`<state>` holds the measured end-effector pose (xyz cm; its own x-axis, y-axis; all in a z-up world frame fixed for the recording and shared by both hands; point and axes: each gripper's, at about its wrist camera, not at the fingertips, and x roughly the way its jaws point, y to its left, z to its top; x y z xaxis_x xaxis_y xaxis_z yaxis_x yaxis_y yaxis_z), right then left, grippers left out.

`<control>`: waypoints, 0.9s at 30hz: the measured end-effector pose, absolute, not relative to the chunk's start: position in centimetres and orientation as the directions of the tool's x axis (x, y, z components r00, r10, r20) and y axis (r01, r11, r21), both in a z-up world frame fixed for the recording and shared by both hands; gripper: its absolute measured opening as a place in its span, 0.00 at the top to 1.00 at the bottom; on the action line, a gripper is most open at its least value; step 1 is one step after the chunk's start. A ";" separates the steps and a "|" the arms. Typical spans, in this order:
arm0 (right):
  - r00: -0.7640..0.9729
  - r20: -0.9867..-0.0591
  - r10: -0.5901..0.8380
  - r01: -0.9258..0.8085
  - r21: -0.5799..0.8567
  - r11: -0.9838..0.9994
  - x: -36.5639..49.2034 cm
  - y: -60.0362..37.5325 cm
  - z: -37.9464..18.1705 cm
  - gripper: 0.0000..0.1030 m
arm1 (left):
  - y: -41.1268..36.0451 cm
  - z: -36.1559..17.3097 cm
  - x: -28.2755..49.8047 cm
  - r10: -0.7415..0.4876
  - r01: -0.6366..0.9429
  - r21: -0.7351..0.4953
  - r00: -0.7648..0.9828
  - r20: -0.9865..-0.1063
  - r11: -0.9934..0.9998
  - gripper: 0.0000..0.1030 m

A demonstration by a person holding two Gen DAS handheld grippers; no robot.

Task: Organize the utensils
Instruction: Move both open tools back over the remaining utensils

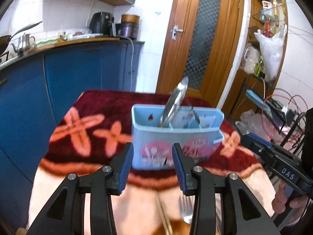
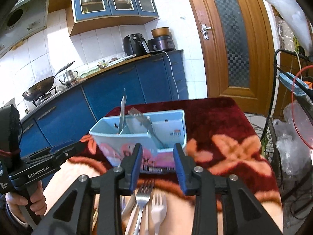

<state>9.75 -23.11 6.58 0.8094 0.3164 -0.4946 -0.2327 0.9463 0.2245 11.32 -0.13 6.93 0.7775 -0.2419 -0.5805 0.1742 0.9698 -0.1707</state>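
Both grippers stand open and empty: left gripper (image 1: 153, 161), right gripper (image 2: 157, 162). The loose forks (image 2: 143, 201) lie at bottom centre below the right gripper's fingers, handles running toward the camera, so the right hand seems nearer. The blue caddy (image 2: 140, 137) at frame centre holds a fork (image 2: 145, 122) and, apparently, tongs (image 1: 174, 102) in separate compartments.

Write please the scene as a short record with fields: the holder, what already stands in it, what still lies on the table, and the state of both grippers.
holder: light blue utensil holder with compartments, upright on the red flowered cloth
in holder: metal fork leaning in one compartment; flat metal utensil in another
loose on table: metal fork and white fork, near edge
left gripper: fingers apart, nothing between
right gripper: fingers apart, nothing between
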 end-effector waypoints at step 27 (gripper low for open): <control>0.682 -0.658 0.319 -0.156 0.295 0.943 4.3 -24.2 0.1 0.53 | -0.4 -0.4 6.5 -0.227 0.129 -0.187 0.571 -0.789 0.974 0.48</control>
<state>4.32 -24.20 0.06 0.6818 0.3188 -0.6584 -0.1560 0.9427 0.2949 6.55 -0.35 -0.42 0.5715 -0.2269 -0.7886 0.1291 0.9739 -0.1866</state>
